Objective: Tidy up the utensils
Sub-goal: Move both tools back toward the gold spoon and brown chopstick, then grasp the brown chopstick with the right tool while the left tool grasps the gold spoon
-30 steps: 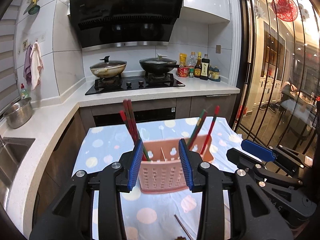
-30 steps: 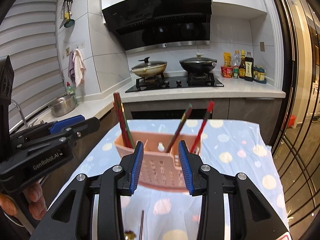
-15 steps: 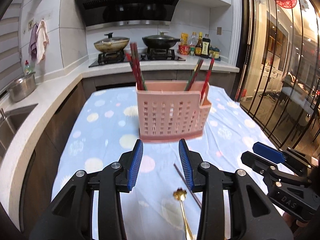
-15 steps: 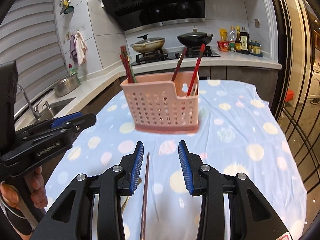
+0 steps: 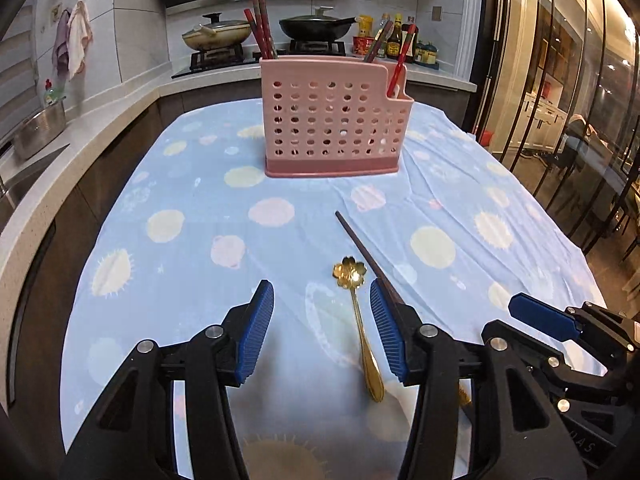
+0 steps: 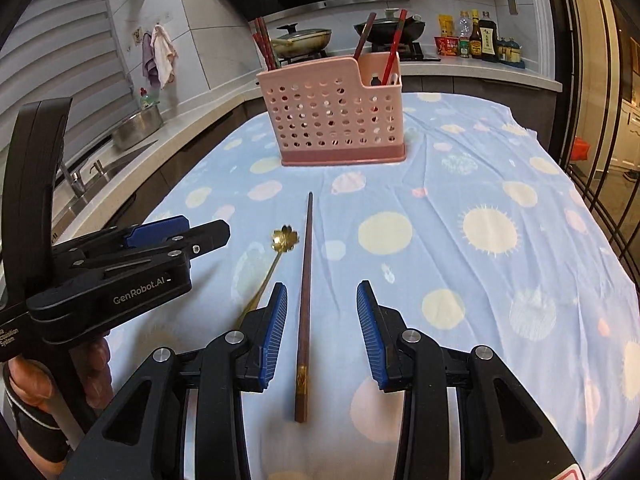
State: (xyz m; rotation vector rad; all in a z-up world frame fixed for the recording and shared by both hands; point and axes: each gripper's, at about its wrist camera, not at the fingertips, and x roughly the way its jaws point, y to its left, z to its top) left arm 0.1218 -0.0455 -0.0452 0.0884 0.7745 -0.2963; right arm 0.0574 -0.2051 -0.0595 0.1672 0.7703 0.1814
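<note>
Polka-dot tablecloth [image 5: 192, 208] everywhere. Both grippers gape wide, holding nothing: left gripper [image 5: 322, 330] straddles the gold spoon [image 5: 358, 312], right gripper [image 6: 322, 330] straddles the loose chopstick [image 6: 305, 292]. Pink utensil basket [image 6: 332, 116] stands well beyond, chopsticks inside.

A dark brown wooden chopstick [image 6: 305, 292] and gold flower-bowled spoon [image 6: 269, 272] lie flat on the cloth — the pink perforated plastic holder [image 6: 334, 114] stands upright beyond, chopsticks inside.

Both grippers low, jaws wide apart.
Left gripper [image 5: 322, 330] empty at lower centre; right gripper [image 6: 322, 330] likewise, nothing gripped.
</note>
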